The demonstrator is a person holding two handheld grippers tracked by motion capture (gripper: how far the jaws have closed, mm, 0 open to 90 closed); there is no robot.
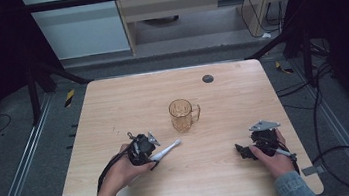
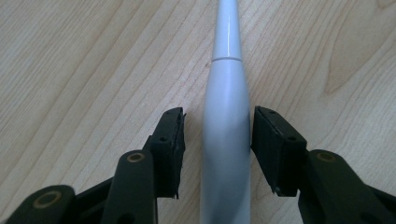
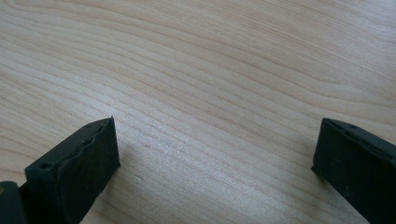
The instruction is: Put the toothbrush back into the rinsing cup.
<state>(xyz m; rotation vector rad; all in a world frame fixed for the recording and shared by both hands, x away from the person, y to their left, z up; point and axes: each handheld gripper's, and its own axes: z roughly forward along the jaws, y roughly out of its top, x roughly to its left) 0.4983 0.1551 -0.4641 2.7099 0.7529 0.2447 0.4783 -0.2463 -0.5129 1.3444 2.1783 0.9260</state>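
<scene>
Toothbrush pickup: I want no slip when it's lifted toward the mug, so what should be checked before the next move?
1. Toothbrush handle centred between the left tongs: ok.
2. Both pads pressing the handle: not ok; a gap shows on the left side, and the other pad is at most barely touching.
3. Toothbrush lying flat on the table: ok.
4. Amber mug upright, apart from the brush: ok.
5. Right tongs open, nothing between them: ok.
6. Mug empty: cannot tell.

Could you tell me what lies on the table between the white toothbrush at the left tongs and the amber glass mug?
Nothing: in the high view, bare wood separates the toothbrush tip from the mug, which stands just beyond it on the table.
</scene>
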